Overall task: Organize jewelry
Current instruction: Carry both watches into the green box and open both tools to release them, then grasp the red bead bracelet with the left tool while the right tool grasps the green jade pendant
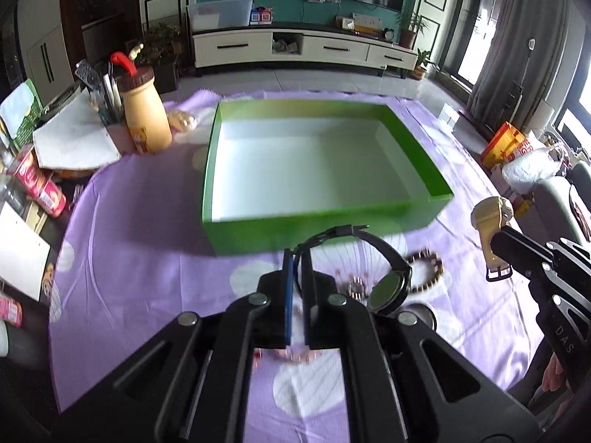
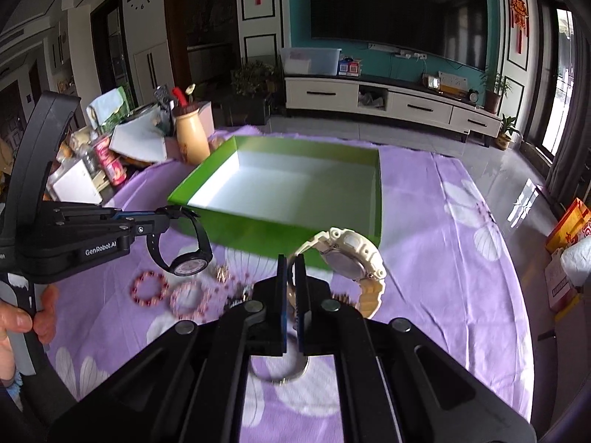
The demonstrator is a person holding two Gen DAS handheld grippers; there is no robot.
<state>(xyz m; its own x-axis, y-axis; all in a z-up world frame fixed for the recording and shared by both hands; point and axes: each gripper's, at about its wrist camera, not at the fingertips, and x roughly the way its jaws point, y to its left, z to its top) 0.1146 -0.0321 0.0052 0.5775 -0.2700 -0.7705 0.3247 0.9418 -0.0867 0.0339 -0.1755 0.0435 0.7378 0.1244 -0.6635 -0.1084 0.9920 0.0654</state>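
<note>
Two watches are up off the purple cloth [image 2: 443,243], near the front wall of the green box [image 1: 258,229]. Left gripper [image 1: 297,258] is clamped on the black watch [image 1: 388,288] strap; face hangs to its right. Right gripper [image 2: 291,262] is clenched on the cream watch [image 2: 351,262] band. Bead bracelets [image 2: 149,289] are motion-blurred, some hidden behind the fingers. A metal ring [image 2: 280,373] under the right gripper is half covered.
</note>
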